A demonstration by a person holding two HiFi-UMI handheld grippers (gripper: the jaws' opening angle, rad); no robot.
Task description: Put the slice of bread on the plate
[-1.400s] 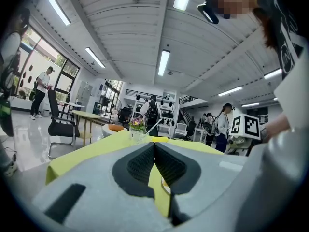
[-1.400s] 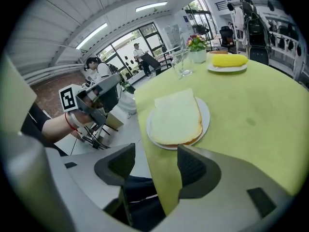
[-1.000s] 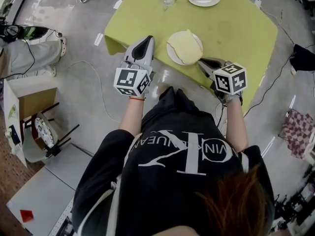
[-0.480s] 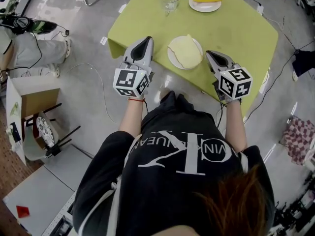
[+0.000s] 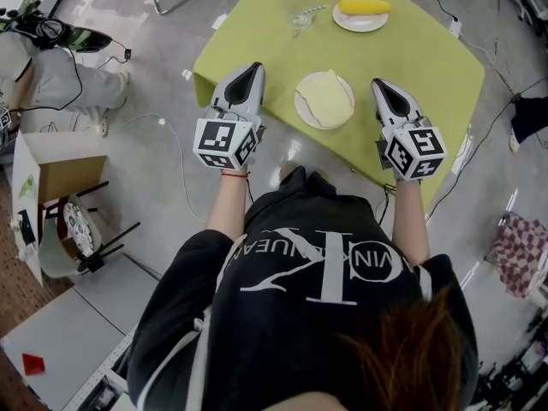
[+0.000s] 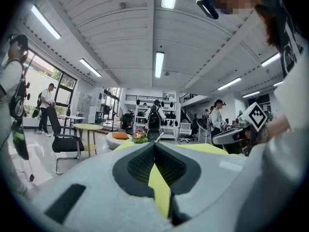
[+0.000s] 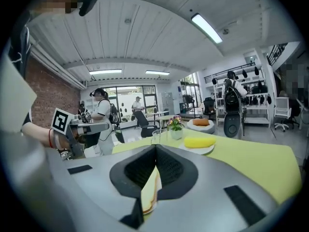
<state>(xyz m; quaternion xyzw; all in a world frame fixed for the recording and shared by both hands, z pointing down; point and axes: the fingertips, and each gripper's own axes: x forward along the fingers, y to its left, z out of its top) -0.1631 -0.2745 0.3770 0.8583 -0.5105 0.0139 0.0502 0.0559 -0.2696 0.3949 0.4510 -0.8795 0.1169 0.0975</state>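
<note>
Nearest is a person in a black shirt, holding one gripper in each hand above the near edge of the table. The left gripper (image 5: 248, 69) has its jaws pressed together with nothing in them. The right gripper (image 5: 379, 85) has its jaws together too, and it holds nothing. Both are hard grey plastic, smooth outside, with black bumpy pads inside.

Between the two grippers sits the plate (image 5: 300, 110). It is round, white and shiny. The slice of bread (image 5: 327, 98) lies flat on it. The bread is pale yellow, thin and soft-looking, and it seems to stick out a little over the plate's rim. So the job looks done.

Things could go wrong from here. The plate is close to the table's near edge, with a gripper on each side. If a gripper swung sideways it could bump the plate. Then the bread might slide off, or the plate might fall to the hard floor. A gripper catching the hanging cover could drag everything along.

The table (image 5: 419, 54) has a smooth green cover. Farther off stands a clear glass (image 7: 158, 137). Beyond it is a second white plate (image 5: 347, 21) with a long yellow food (image 5: 361, 7). A small flower pot (image 7: 176, 132) stands at the far edge.
</note>
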